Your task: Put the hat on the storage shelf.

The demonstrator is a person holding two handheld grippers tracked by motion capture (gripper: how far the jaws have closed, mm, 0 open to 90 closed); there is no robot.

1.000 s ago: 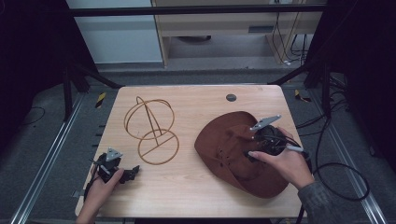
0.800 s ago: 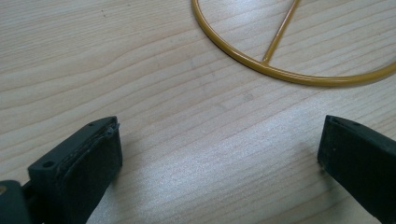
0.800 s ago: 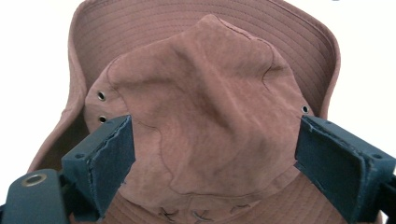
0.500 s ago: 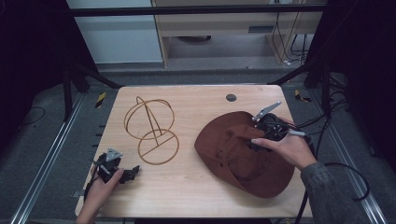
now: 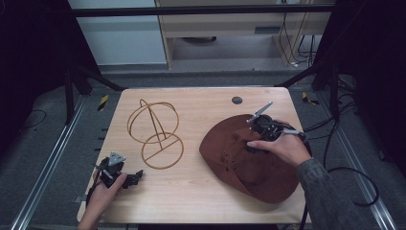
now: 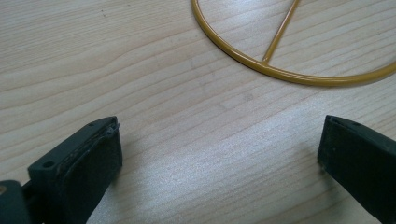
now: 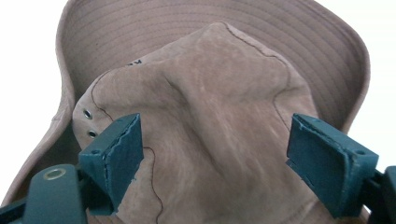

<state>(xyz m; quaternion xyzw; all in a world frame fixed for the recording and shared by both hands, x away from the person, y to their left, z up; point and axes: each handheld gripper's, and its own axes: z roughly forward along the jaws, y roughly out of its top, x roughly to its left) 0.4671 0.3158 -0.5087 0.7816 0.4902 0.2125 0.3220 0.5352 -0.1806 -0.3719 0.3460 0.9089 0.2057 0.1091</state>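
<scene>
Here we see a wooden table (image 5: 191, 191) with a brown suede hat (image 5: 239, 160) lying on its right half, brim spread flat. The right gripper (image 5: 253, 136) sits over the far edge of the hat, held by the person's right hand (image 5: 282, 147), with a grey plate and a cable trailing off to the right. In the right gripper view the hat's crown (image 7: 210, 121) lies between the two jaws, which stand wide apart, one on either side of the crown; we cannot quite tell whether their pads touch the suede. Two small metal eyelets (image 7: 88, 122) show on the crown just beside the left-hand jaw, and the ribbed underside of the brim (image 7: 187, 18) curves up behind.

On the left half of the table stands a yellow wire hat stand (image 5: 154, 132), a round base ring with crossed hoops rising from it, well apart from the hat. The left gripper (image 5: 135, 176) rests low near the table's near left corner, held by the left hand (image 5: 103, 191). In the left gripper view its jaws are spread wide over bare wood, with the stand's base ring (image 6: 261, 65) just ahead of them and nothing between the pads.
</scene>
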